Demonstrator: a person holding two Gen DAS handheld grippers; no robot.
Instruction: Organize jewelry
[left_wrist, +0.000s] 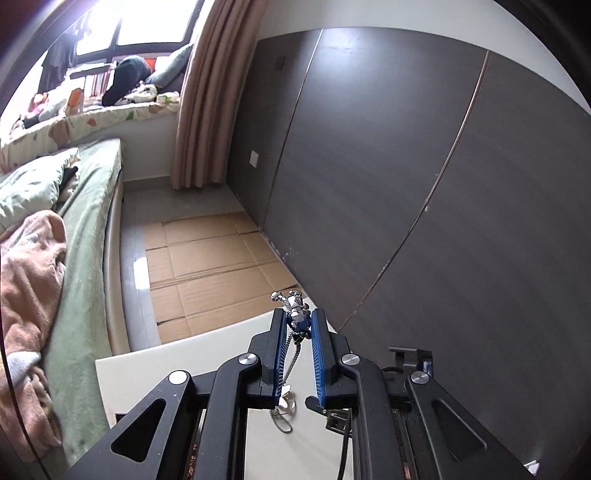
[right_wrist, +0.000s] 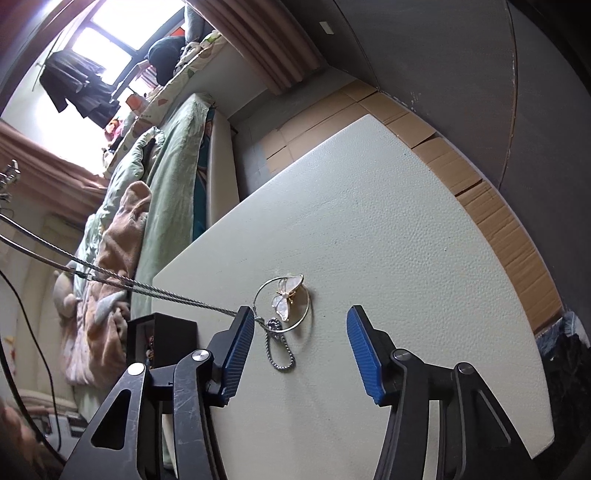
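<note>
Item: left gripper (left_wrist: 298, 326). Jaws nearly closed, pinching a small silver-and-blue pendant (left_wrist: 297, 314) at its body, well above the surface (left_wrist: 177, 354). A silver chain (right_wrist: 122, 281) hung from it and ran taut down to the surface.

Item: right gripper (right_wrist: 300, 323). Jaws roughly half open, holding nothing, poised low over the surface. The chain passed just beside, perhaps touching, the left-hand pad; contact could not be told.

Item: chain. Judged light, limp and slippery; it would follow whatever end was lifted and snag readily. Its loose end lay coiled in a loop (right_wrist: 280, 354) on the surface, between the right jaws.

Item: butterfly ornament (right_wrist: 285, 297), pale wings with gold trim, set in a thin wire ring (right_wrist: 309, 314), lying just past the loop, the chain crossing the ring's near edge. Judged light and fragile; the wings ought not be squeezed. The ring's rim looked the safer hold, though thin and flat against the surface.

Item: small dark box (right_wrist: 162, 341), open, at the surface's edge beside the bed (right_wrist: 162, 177); contents unclear.
</note>
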